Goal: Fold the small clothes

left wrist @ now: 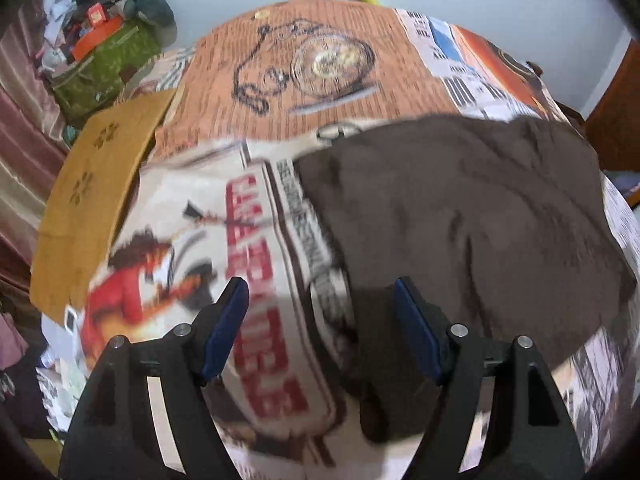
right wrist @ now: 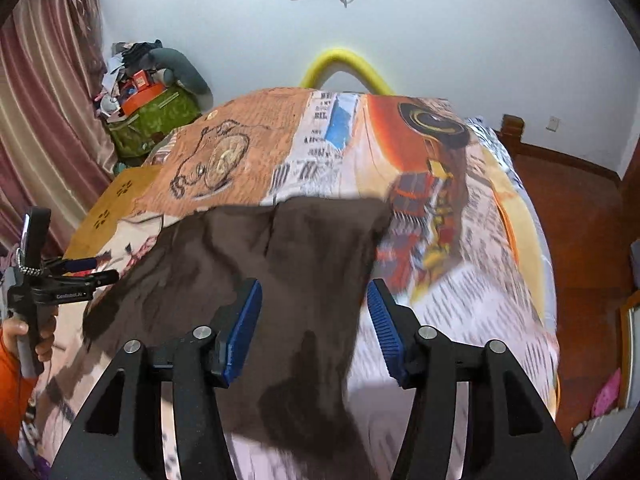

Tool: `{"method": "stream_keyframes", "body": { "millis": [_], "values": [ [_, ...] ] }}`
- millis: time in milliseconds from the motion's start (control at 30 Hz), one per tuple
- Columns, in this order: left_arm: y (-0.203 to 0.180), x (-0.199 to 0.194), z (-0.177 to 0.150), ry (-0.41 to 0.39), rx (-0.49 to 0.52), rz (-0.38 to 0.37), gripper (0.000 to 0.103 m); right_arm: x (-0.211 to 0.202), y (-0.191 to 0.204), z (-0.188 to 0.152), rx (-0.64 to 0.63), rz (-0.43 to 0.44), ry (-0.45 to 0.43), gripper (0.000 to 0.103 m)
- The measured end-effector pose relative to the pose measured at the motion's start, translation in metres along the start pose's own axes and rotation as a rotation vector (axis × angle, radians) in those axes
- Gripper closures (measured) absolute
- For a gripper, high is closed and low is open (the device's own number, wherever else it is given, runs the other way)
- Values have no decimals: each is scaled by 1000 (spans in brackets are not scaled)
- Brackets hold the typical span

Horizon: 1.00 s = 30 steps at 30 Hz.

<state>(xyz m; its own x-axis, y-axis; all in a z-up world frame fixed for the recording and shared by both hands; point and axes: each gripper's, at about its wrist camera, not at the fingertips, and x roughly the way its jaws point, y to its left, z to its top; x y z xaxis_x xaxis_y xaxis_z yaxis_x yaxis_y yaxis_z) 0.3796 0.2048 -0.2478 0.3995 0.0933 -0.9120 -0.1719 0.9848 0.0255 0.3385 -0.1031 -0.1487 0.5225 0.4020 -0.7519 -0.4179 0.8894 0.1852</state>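
Observation:
A dark brown garment [left wrist: 460,216] lies spread and wrinkled on the printed bedsheet [left wrist: 256,240]. In the left wrist view my left gripper [left wrist: 320,292] hangs open over the garment's left edge, its right finger above the cloth and its left finger above the sheet. In the right wrist view the brown garment [right wrist: 260,264] fills the middle, and my right gripper [right wrist: 314,292] hovers open over its near right part with nothing pinched between the blue pads [right wrist: 244,320]. My left gripper [right wrist: 102,271] shows at the far left, held by a hand in an orange sleeve.
A yellow foam arch [right wrist: 344,64] stands at the bed's far end. A green bag [right wrist: 152,120] piled with clutter sits by the striped curtain [right wrist: 36,120]. A mustard mat [left wrist: 92,196] lies at the bed's left edge. Wooden floor [right wrist: 576,216] runs along the right.

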Motion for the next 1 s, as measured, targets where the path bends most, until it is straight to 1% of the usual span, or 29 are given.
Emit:
{"method": "stream_keyframes", "body": {
  "millis": [200, 333, 367, 400, 433, 500, 567, 600, 733, 867, 933, 1000],
  "values": [
    [1, -9, -38, 51, -51, -96, 29, -18, -5, -39, 59, 10, 27, 49],
    [-3, -6, -52, 66, -87, -137, 29, -24, -11, -66, 117, 27, 56, 48],
    [-4, -5, -53, 69, -91, -142, 35, -26, -12, -72, 127, 30, 62, 48],
    [-7, -4, -56, 66, -89, -141, 45, -28, -12, -76, 134, 31, 63, 48],
    [-11, -4, -58, 61, -78, -139, 52, -31, -12, -80, 139, 29, 64, 48],
    [-19, -7, -61, 45, -47, -146, 78, -36, -13, -87, 142, 19, 63, 48],
    [-25, -11, -62, 36, -28, -143, 88, -40, -14, -91, 150, 16, 61, 47],
    [-26, -12, -63, 37, -24, -144, 90, -41, -15, -92, 154, 16, 63, 47],
    [-33, -20, -75, 49, -9, -150, 91, -49, -13, -98, 143, -5, 54, 47],
    [-43, -31, -94, 69, 4, -184, 91, -55, -8, -102, 116, -13, 45, 47],
    [-54, -37, -105, 83, 11, -212, 91, -57, -6, -104, 110, -11, 44, 47],
    [-69, -44, -114, 72, 45, -198, 91, -59, -4, -105, 111, -5, 42, 47]
  ]
}}
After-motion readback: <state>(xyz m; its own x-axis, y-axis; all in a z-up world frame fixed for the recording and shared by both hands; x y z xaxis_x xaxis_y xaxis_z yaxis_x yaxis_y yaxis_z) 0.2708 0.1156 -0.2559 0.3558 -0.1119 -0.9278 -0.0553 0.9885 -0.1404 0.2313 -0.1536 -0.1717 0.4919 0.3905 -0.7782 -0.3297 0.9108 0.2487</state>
